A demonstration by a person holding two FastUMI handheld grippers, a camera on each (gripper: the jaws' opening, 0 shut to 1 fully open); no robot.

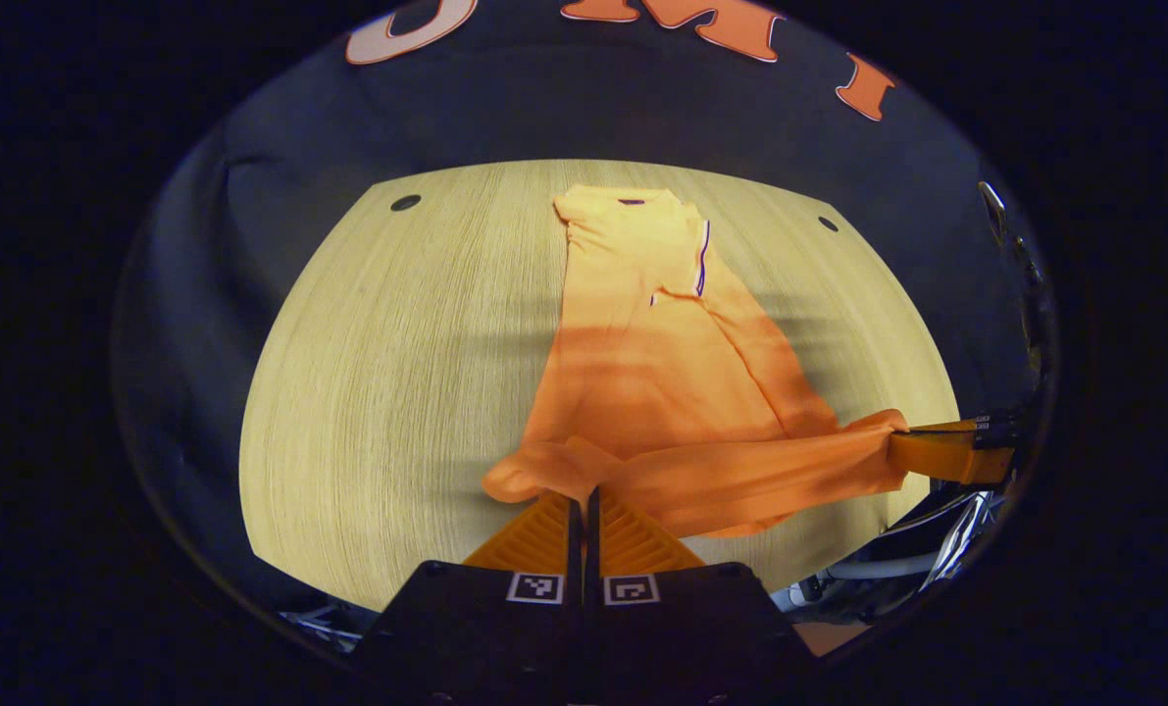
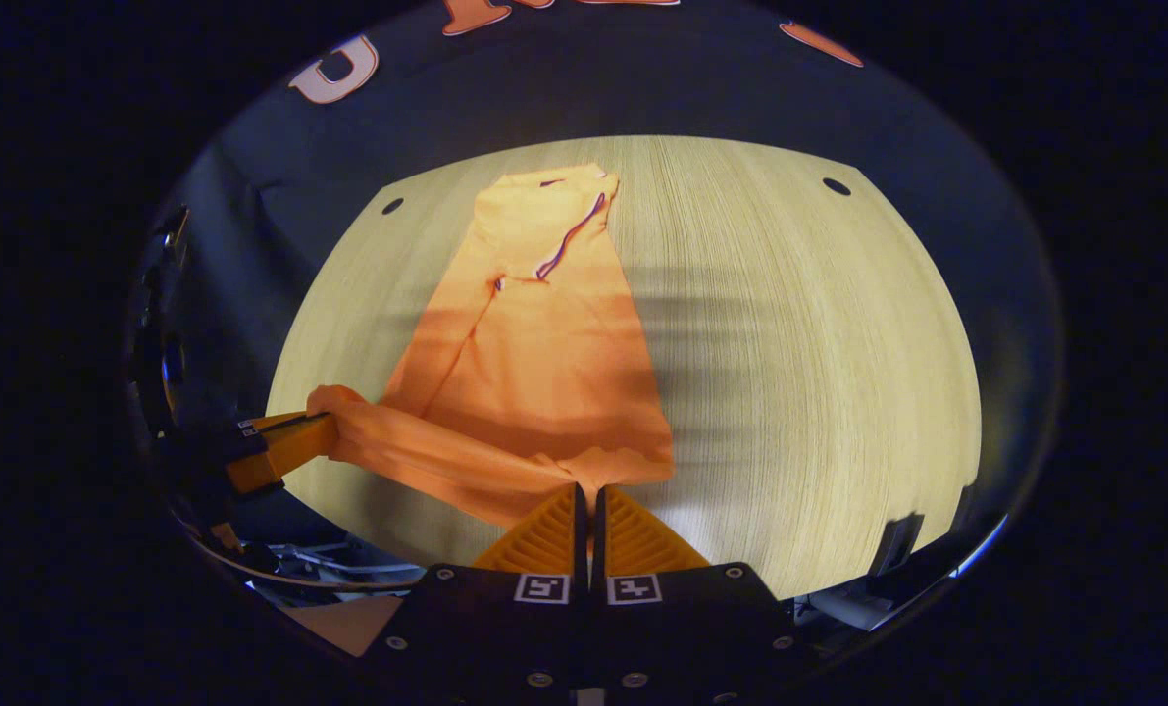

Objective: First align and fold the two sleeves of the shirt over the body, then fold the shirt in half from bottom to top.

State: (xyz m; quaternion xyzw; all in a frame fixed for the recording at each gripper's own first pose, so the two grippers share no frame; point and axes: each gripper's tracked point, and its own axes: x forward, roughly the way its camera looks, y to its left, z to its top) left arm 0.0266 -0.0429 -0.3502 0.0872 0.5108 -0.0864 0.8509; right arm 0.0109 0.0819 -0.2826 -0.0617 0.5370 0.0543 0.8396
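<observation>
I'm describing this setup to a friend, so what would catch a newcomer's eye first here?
The bright orange shirt stands out, lying lengthwise on the pale wooden table, collar at the far end and sleeves already folded in. Next comes its near hem, lifted and stretched between the left gripper and the right gripper, each pinching one bottom corner.

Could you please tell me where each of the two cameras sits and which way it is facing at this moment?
Left gripper view: rides the left gripper, at the table's near edge, facing the far wall along the shirt; its fingers pinch the hem; the right gripper shows at right.
Right gripper view: rides the right gripper, same facing; the left gripper shows at left.
Shared: shirt, table, both grippers.
</observation>
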